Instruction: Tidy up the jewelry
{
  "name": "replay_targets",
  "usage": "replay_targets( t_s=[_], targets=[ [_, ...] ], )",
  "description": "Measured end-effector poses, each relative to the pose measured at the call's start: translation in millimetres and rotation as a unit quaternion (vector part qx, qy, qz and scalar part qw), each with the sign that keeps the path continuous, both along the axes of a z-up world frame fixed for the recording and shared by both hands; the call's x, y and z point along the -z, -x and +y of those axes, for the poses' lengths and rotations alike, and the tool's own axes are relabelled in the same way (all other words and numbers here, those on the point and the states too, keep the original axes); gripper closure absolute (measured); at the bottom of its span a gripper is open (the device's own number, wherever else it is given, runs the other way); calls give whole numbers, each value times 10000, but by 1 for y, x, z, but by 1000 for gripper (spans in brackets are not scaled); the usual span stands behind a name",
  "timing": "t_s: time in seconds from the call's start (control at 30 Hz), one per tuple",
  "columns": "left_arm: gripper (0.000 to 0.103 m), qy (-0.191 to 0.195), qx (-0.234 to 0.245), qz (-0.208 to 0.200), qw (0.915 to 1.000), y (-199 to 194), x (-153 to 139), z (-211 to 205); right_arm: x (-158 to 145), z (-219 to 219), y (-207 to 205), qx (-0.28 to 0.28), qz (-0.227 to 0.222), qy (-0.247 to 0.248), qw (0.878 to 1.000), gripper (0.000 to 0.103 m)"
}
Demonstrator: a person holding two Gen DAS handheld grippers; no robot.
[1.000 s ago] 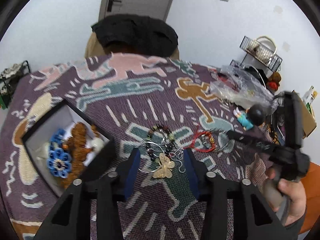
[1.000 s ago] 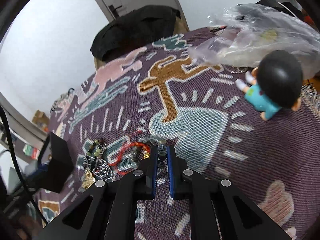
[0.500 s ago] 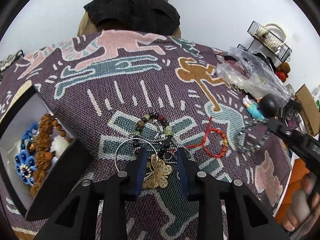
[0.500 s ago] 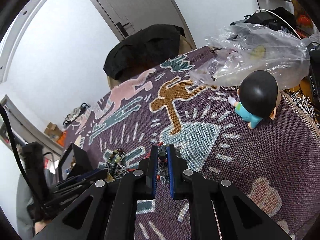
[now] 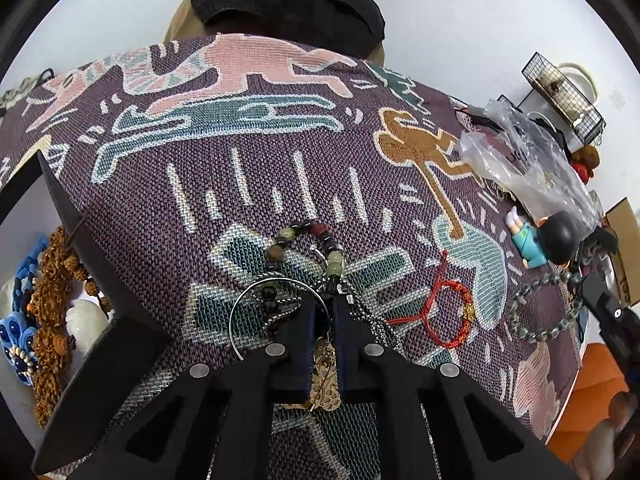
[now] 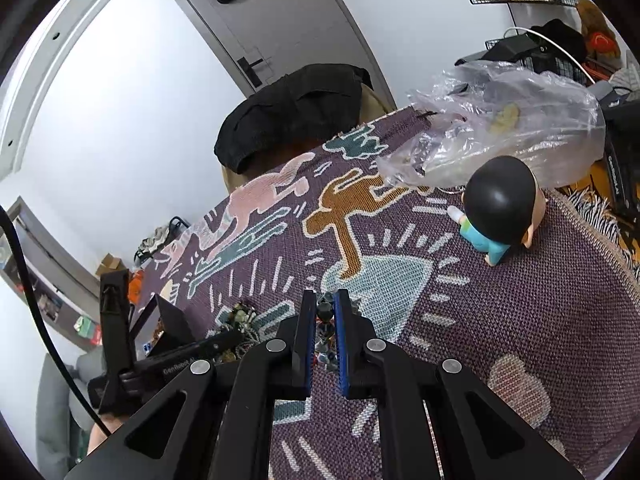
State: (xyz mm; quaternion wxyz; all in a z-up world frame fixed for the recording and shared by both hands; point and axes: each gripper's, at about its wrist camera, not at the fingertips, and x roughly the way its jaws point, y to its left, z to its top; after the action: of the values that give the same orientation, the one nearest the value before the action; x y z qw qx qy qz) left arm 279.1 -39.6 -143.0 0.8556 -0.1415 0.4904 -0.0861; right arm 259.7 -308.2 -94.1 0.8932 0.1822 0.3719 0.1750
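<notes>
Legible writing: "GenRobot" fragment in white on the left gripper's black body, read in the right wrist view only; vertical white lettering on a black case at the far right of that view, too small to read.

Left gripper [image 5: 324, 320]: jaws just closed down, now nearly together, pinching the gold butterfly pendant [image 5: 326, 376] between the blue pads. Pendant sits at the near end of the jewelry heap on the patterned purple cloth [image 5: 240, 208].

Right gripper [image 6: 323, 320]: pads pressed on a strand of dark grey-green beads [image 6: 325, 312], strand lifted off the cloth. Left wrist view shows that same bead strand [image 5: 548, 308] hanging as a loop from the right gripper's tip at frame right.

Seen from left wrist only:
- 1 open black box [image 5: 100, 280] at left, holding 1 brown knobbly bead string [image 5: 52, 300], 1 blue flower piece [image 5: 20, 336], 1 white object [image 5: 84, 320].
- 1 red cord bracelet [image 5: 448, 312] flat on the cloth, right of the heap, apart from both grippers.
- 1 multicolour bead bracelet [image 5: 308, 240], 1 thin silver hoop [image 5: 256, 300], 1 twisted grey chain [image 5: 372, 320], all tangled just beyond the left pads.

Seen from right wrist only: door with handle, a dark cap hung on it; a person's hand on the left gripper handle.

In both views: 1 toy figure [image 6: 500, 208] with black hair and blue shirt, 1 clear plastic bag [image 6: 512, 128] behind it, 1 black garment [image 5: 288, 0] over a chair, 1 wire rack [image 5: 564, 96].
</notes>
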Motion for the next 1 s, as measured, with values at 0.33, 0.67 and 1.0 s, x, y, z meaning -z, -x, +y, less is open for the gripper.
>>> replay_targets(
  t_s=[0.33, 0.67, 1.0],
  targets=[
    [95, 371, 38, -337, 9987, 18, -36, 12, -4, 7, 3, -59, -39, -22, 10000, 93],
    [95, 654, 156, -492, 9965, 36, -65, 25, -17, 24, 12, -207, -164, 22, 9996, 93],
    [95, 722, 263, -133, 9970, 44, -43, 28, -22, 45, 16, -372, -194, 94, 9991, 93]
  ],
)
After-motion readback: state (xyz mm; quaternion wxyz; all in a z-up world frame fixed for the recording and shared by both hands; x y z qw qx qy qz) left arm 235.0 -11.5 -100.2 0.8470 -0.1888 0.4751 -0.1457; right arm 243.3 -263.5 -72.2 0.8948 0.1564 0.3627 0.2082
